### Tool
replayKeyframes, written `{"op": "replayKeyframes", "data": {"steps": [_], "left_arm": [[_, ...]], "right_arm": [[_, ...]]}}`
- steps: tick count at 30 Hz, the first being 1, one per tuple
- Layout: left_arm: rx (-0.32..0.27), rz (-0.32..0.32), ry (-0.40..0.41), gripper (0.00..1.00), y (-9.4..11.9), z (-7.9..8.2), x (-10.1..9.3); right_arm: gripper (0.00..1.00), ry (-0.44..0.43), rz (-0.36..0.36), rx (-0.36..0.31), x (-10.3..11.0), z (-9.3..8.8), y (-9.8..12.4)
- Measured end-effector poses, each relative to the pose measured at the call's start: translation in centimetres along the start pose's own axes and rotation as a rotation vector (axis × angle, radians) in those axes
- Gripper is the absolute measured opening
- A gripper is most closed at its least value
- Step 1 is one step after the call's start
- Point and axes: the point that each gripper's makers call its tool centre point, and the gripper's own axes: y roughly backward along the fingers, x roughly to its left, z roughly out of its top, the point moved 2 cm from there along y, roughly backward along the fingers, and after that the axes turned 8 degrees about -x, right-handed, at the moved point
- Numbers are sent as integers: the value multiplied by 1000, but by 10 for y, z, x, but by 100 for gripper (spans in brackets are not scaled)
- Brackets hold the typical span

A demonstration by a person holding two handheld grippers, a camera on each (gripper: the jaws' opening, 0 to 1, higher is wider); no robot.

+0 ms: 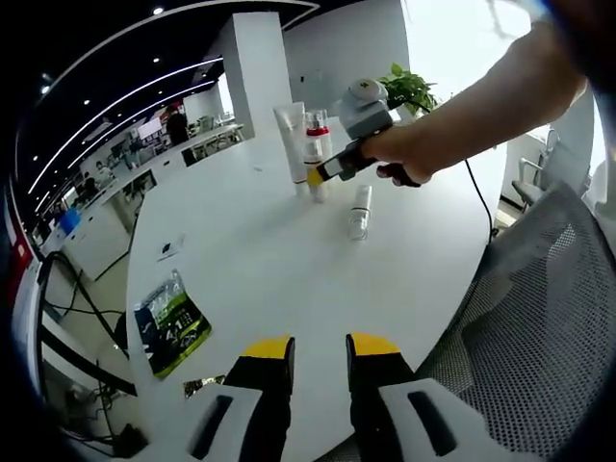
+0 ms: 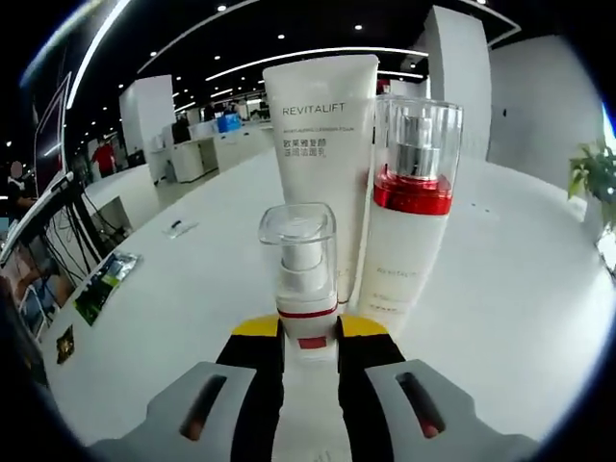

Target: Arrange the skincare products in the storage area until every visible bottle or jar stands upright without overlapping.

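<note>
We've got the right claw [image 2: 308,337] clamped on the small pump bottle [image 2: 301,279], upright by the tube [image 2: 318,164] on the worktop [image 2: 173,289]. Slick, light plastic, so grip below the cap. Left claw [image 1: 318,351] hangs released.

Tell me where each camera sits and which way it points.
Left gripper view: rides the left gripper, held back at the near edge of the white table, facing across it; shows the person's hand holding the right gripper.
Right gripper view: rides the right gripper, close to the products, jaws closed on the small pump bottle.
Shared: the white tube, the red-collared bottle, the table.
</note>
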Motion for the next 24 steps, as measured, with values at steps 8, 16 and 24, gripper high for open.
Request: {"op": "replayKeyframes", "data": {"steps": [8, 16, 24], "left_arm": [[6, 12, -2, 21, 1, -1, 2], [9, 11, -11, 21, 2, -1, 2], [16, 14, -18, 21, 2, -2, 3]], "right_arm": [[23, -46, 5, 12, 8, 1, -1], [24, 53, 70, 35, 8, -5, 13], [19, 59, 57, 52, -10, -7, 16]]}}
